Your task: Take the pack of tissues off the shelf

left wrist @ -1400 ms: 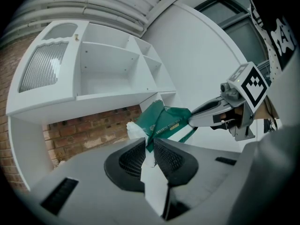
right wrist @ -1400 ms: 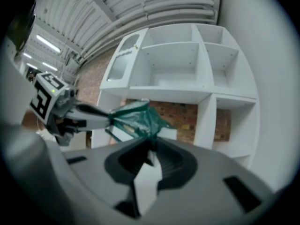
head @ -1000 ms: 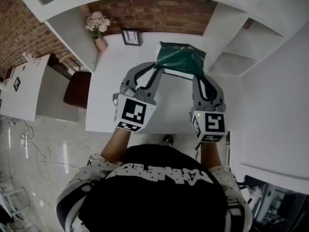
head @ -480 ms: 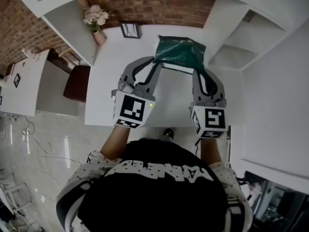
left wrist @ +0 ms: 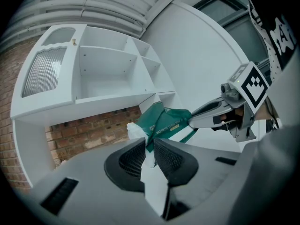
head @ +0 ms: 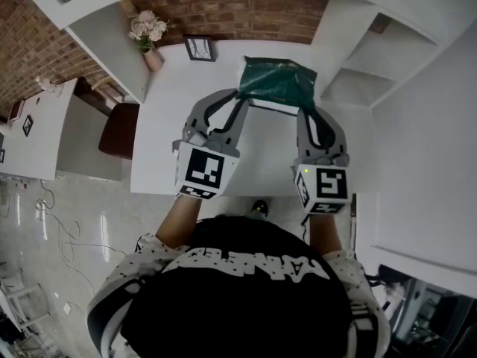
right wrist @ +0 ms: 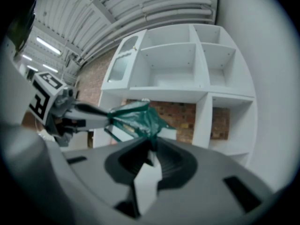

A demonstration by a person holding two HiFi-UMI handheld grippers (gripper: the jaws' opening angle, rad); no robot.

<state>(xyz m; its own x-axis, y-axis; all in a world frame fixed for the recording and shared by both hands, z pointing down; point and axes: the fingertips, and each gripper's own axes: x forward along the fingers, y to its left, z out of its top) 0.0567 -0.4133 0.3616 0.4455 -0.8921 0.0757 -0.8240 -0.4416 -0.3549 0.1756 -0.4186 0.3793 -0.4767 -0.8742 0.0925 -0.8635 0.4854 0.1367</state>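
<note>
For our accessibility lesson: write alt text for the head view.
A person's left gripper and right gripper each pinch an end of a green pack of tissues over a white table. Flowers and a picture frame stand behind.

Head view overhead, steeply down, gripper views level, close behind own jaws, all share tissue pack point(head: 277, 84).
</note>
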